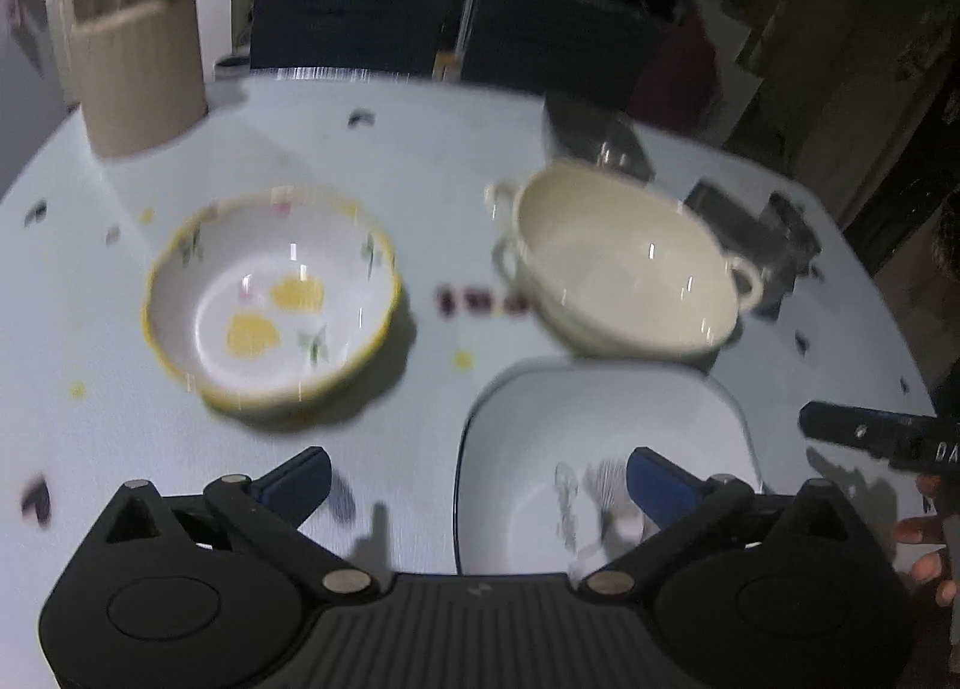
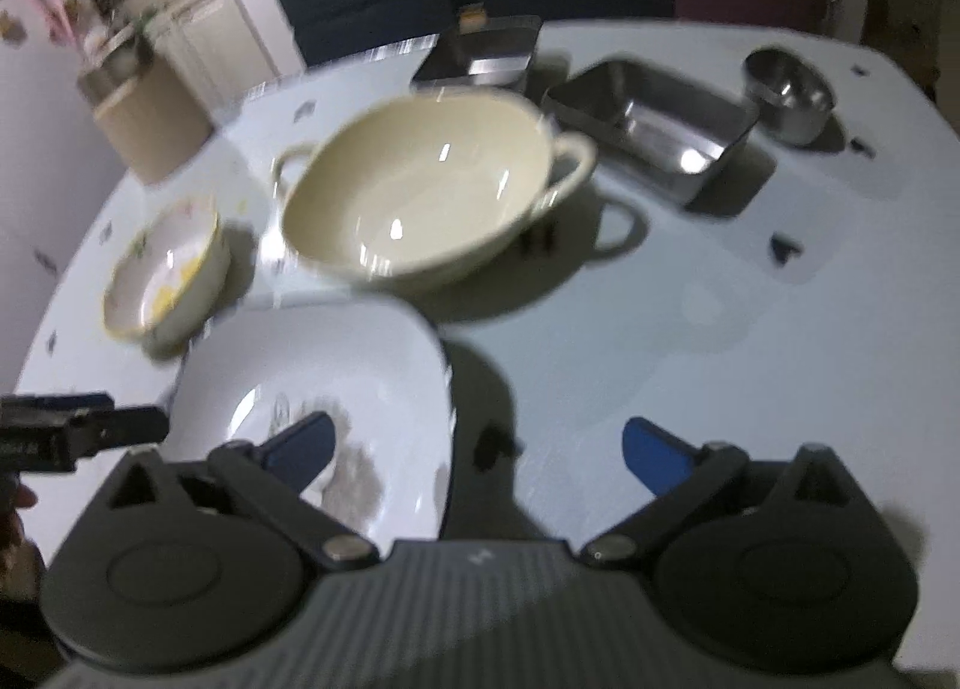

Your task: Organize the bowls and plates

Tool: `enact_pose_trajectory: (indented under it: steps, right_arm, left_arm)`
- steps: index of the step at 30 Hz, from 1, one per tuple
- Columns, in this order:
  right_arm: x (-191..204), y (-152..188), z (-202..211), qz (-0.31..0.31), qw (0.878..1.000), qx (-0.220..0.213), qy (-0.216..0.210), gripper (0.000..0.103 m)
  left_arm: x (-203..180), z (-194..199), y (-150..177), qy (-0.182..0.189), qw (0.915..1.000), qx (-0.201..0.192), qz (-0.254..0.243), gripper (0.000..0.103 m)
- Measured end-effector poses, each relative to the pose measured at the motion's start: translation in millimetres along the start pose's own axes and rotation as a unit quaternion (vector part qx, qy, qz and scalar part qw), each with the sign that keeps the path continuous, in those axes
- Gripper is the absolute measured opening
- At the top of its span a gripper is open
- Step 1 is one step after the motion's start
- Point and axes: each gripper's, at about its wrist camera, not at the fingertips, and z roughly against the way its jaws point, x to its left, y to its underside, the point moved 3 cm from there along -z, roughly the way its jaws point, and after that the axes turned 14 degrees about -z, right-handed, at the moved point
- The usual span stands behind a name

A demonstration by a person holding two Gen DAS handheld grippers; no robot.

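Bowls sit on the white table (image 2: 750, 329): a flowered bowl (image 1: 270, 299) to the left, a cream two-handled bowl (image 1: 624, 269) to the right. Nearest the cameras lies a square white plate (image 1: 600, 449). Left gripper (image 1: 480, 479) and right gripper (image 2: 477, 449) both gape wide, holding nothing. Steel containers (image 2: 654, 119) stand behind the cream bowl.

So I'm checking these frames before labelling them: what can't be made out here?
- Square white plate: near edge hidden by the left gripper body in the left wrist view; its printed motif is blurred in both views.
- Cream two-handled bowl: motion blur doubles its handles, so its underside contact is unclear.
- Beige container: contents blurred.
- Right gripper: only a sliver shows at the left view's right edge.
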Motion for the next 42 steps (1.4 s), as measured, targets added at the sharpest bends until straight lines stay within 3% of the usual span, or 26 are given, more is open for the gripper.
enact_pose_trajectory:
  steps: [7, 12, 15, 17, 23, 27, 29, 36, 42]
  right_arm:
    - [-23, -56, 11, -0.081, 0.993, -0.081, -0.039, 0.103]
    - [-38, -92, -3, -0.109, 0.988, -0.094, -0.046, 0.103]
    - [-46, -107, -17, -0.125, 0.987, -0.091, -0.032, 0.103]
    - [-51, -115, -29, -0.135, 0.987, -0.082, -0.034, 0.101]
    - [-53, -123, -65, -0.150, 0.987, -0.037, -0.046, 0.078]
    - [-42, -122, -81, -0.122, 0.991, -0.024, -0.046, 0.063]
    - [-39, -121, -90, -0.118, 0.992, -0.015, -0.039, 0.061]
    - [-29, -118, -104, -0.111, 0.993, 0.003, -0.034, 0.029]
    - [-24, -119, -104, -0.109, 0.994, 0.005, -0.022, 0.029]
  left_arm:
    - [7, -6, -48, -0.018, 0.9978, -0.061, -0.019, 0.103]
    - [13, -29, -82, 0.008, 0.9964, -0.084, -0.006, 0.103]
    - [14, -46, -101, 0.000, 0.9961, -0.087, -0.015, 0.101]
    - [19, -60, -110, -0.001, 0.9963, -0.084, -0.020, 0.090]
    - [32, -101, -117, 0.024, 0.9985, -0.048, 0.013, 0.063]
    - [33, -118, -113, 0.037, 0.9988, -0.026, 0.015, 0.053]
    - [35, -125, -111, 0.044, 0.9987, -0.019, 0.018, 0.044]
    - [33, -129, -112, 0.073, 0.9971, -0.016, 0.015, 0.023]
    - [32, -129, -111, 0.075, 0.9968, -0.020, 0.015, 0.022]
